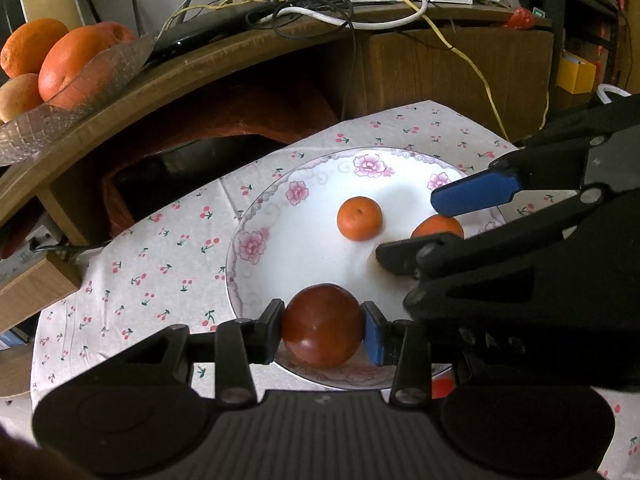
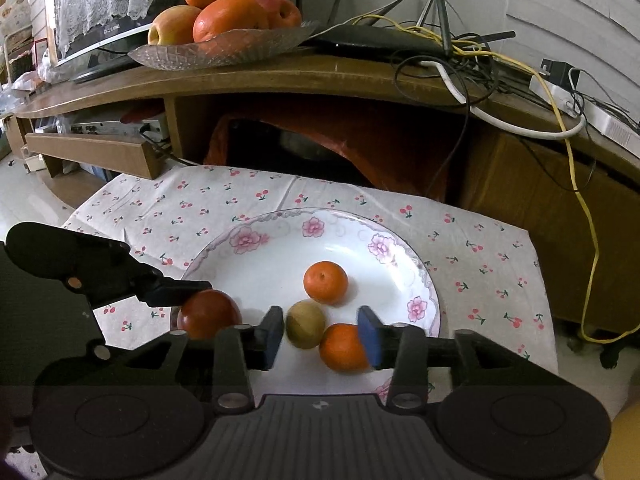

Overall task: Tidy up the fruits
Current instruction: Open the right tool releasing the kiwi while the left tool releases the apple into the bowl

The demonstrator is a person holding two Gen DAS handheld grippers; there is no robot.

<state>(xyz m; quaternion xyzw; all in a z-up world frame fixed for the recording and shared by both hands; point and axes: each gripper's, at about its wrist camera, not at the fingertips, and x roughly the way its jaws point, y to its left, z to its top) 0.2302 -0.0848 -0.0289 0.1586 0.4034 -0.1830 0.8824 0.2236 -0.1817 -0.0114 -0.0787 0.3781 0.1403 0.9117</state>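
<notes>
The placing step of the fruit sorting is being carried out at the floral plate, which is resting on a cherry-print cloth.

The left gripper is pinching a dark red fruit (possibly a tomato; this cannot be confirmed) between both pads, just above or on the near rim of the plate; which of the two cannot be told.

The right gripper is standing spread. A small greenish-yellow fruit is lying on the plate between its fingers, close against the left pad but not squeezed, and is judged to be released. A near tangerine is touching this fruit and is partly hidden by the right pad. A second tangerine is sitting apart, nearer the plate's centre.

Next, the right gripper is to be drawn back without nudging either neighbour, and the red fruit is to be set down on bare plate before the left pads are parted. Rolling is considered the main risk.
</notes>
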